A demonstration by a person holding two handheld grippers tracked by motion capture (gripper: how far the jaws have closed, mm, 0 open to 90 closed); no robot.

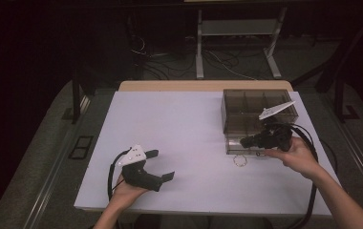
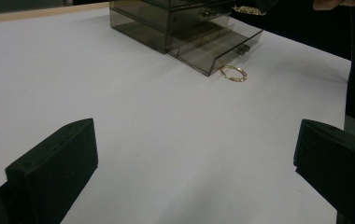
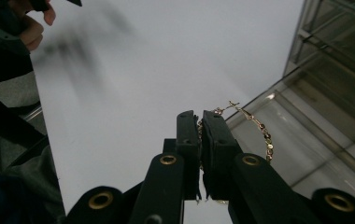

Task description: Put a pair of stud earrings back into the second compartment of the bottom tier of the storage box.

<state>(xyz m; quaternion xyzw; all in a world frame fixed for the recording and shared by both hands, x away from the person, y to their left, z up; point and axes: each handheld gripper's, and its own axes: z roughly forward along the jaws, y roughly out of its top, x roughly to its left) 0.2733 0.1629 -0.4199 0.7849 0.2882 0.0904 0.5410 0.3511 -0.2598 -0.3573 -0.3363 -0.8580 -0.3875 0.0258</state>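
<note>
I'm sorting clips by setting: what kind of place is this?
Probably a lab or workshop: a white table holding a clear drawer box, loose cables and a metal stand on the floor behind.

The scene is set in a dim room, with only the white table top [image 1: 179,143] brightly lit. A strip of pale wood [image 1: 170,86] is seen along the table's far edge. Beyond it, a light metal stand [image 1: 239,33] with two legs is placed on a grey floor [image 1: 170,62], where loose cables [image 1: 218,62] are strewn. Dark frame legs [image 1: 77,95] are seen at the left, and the walls are lost in shadow.
</note>
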